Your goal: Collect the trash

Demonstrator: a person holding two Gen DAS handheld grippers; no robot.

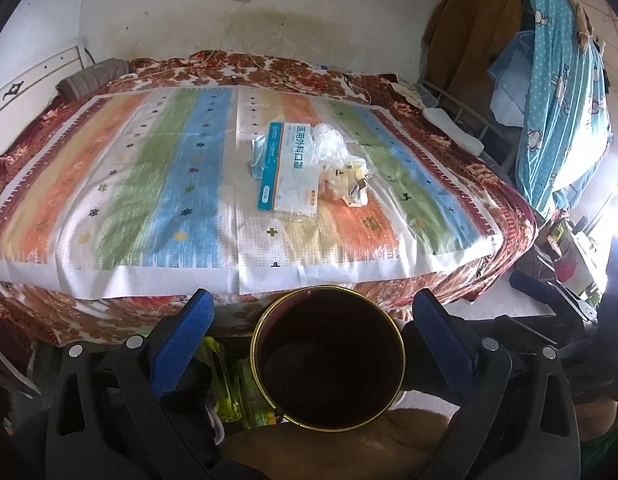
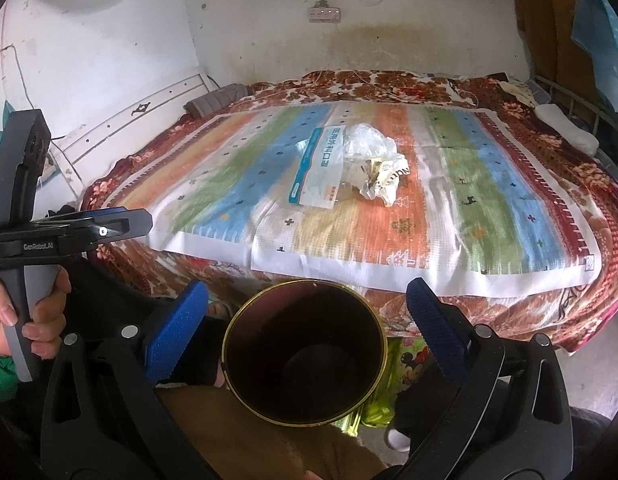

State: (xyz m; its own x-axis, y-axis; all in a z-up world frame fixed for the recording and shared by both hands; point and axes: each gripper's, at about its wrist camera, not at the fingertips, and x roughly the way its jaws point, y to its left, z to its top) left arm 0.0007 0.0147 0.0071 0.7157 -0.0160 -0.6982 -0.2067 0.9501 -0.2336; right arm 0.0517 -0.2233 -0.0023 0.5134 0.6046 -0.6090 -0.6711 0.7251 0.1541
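A dark bin with a gold rim (image 1: 328,358) (image 2: 305,354) stands on the floor at the foot of the bed, empty inside as far as I can see. On the striped mat lies trash: a white-and-blue mask package (image 1: 291,170) (image 2: 319,168), crumpled clear plastic (image 1: 330,142) (image 2: 367,140) and a crumpled printed wrapper (image 1: 349,184) (image 2: 383,184). My left gripper (image 1: 315,322) is open above the bin. My right gripper (image 2: 307,312) is open too, hovering over the bin. Both are well short of the trash. The left gripper's body (image 2: 69,228) shows at the right wrist view's left, held by a hand.
The bed carries a red floral blanket (image 2: 589,208) under the striped mat (image 1: 149,184). A wall with a power strip (image 2: 324,14) lies behind. Clothes and a blue dotted cloth (image 1: 557,80) hang at the right. A green-yellow bag (image 1: 225,392) lies on the floor beside the bin.
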